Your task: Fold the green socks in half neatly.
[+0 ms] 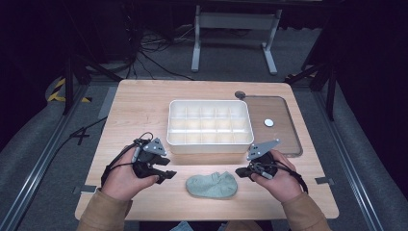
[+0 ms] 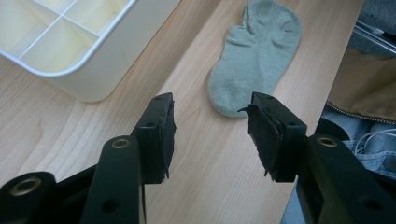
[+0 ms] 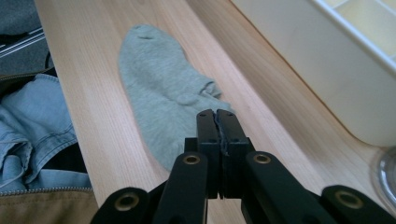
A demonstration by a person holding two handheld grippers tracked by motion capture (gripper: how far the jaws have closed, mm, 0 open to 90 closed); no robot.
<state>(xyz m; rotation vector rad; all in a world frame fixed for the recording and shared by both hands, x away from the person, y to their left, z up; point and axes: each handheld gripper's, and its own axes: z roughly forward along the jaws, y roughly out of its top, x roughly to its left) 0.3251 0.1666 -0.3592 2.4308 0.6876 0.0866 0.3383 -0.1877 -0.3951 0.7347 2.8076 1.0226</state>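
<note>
The grey sock (image 1: pixel 212 186) is lying at lower centre between the tongs: left tongs (image 1: pixel 169 175) gaping apart, right tongs (image 1: pixel 239 172) pressed together, empty.

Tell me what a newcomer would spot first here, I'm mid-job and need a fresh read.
A grey-green sock lies flat near the table's front edge, between the two grippers. The left gripper aims at it with jaws open and nothing between them, while the right gripper has its jaws shut just above the sock's near end; whether they pinch fabric is unclear. Behind the sock sits a white compartment box, its cells empty.
</note>
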